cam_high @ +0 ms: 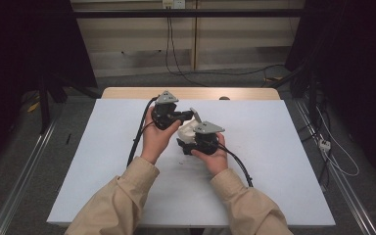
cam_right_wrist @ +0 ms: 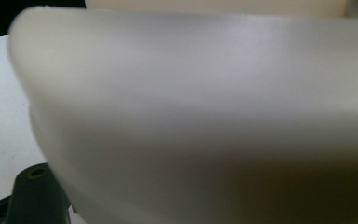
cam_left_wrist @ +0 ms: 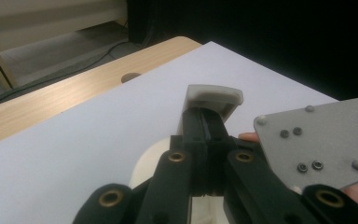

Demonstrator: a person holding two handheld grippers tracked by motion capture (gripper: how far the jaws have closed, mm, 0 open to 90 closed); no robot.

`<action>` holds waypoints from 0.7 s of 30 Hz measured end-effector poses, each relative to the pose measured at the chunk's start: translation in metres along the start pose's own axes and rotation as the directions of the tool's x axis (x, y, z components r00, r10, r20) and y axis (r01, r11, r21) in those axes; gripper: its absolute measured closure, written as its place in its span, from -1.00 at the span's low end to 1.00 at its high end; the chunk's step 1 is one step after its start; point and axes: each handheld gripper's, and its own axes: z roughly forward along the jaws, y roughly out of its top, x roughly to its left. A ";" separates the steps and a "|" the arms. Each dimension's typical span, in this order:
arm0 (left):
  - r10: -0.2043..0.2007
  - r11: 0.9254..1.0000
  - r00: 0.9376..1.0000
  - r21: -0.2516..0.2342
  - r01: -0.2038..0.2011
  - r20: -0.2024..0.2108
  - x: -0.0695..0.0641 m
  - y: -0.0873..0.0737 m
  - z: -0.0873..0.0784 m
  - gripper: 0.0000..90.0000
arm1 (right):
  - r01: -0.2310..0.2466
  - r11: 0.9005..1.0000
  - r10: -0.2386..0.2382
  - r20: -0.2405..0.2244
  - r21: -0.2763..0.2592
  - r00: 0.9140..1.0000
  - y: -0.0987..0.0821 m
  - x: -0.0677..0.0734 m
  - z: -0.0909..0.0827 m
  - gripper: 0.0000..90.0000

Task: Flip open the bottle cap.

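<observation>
The cream-white rounded plastic container (cam_high: 187, 131) sits at the centre of the high view on the pale blue table sheet (cam_high: 274, 161). The left gripper (cam_left_wrist: 208, 123) has its jaws clenched on the container's raised grey-white lid flap (cam_left_wrist: 214, 95). The right gripper (cam_high: 188, 145), jaws pinched nearly together, grips the container's lower right side, its pale wall (cam_right_wrist: 205, 121) looming close before its camera.

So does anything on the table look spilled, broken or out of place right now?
Nothing stands out. The white container sits between the left gripper and right gripper, both closed on it; the table's white sheet shows no spill.

A blurred cream container (cam_right_wrist: 205, 116), seemingly plastic, looms over the white tabletop (cam_right_wrist: 0, 116).
</observation>
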 end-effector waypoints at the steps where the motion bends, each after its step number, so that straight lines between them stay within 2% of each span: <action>1: -0.002 1.000 1.000 0.000 0.002 -0.003 0.000 0.001 0.000 1.00 | 0.000 1.000 0.000 0.000 0.000 1.000 0.000 0.000 0.000 -0.59; 8: 0.006 1.000 1.000 0.002 -0.006 0.002 0.001 0.005 0.004 1.00 | 0.001 1.000 -0.001 -0.002 0.000 1.000 0.000 0.000 0.000 -0.59; 21: -0.001 1.000 1.000 0.002 0.001 0.013 0.002 0.008 0.010 1.00 | 0.003 1.000 -0.003 -0.001 0.001 1.000 0.000 0.000 0.000 -0.59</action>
